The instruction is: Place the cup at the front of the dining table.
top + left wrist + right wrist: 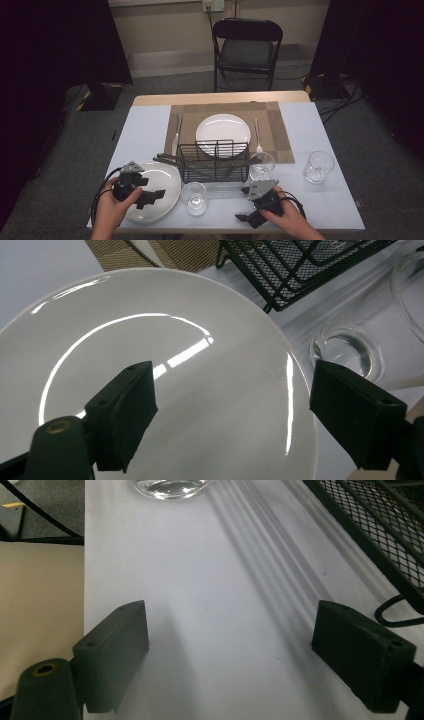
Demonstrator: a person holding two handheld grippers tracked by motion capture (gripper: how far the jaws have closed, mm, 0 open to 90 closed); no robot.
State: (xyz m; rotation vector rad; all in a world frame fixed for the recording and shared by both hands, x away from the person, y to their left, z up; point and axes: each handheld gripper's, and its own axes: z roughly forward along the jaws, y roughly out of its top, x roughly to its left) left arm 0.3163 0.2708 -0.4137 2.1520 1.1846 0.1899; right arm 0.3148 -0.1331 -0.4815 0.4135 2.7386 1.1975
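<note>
Your left tool hovers jaws apart over the near plate, ready to take its rim; your right tool rests apart too.

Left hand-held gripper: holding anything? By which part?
Nothing held. The left hand-held gripper is open, jaws spread over the white plate, not closed on it.

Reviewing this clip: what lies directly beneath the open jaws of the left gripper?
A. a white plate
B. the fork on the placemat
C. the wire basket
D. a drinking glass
A: in the left gripper view the left gripper has its jaws wide apart over a white plate, with the wire basket and a drinking glass off to the side.
</note>
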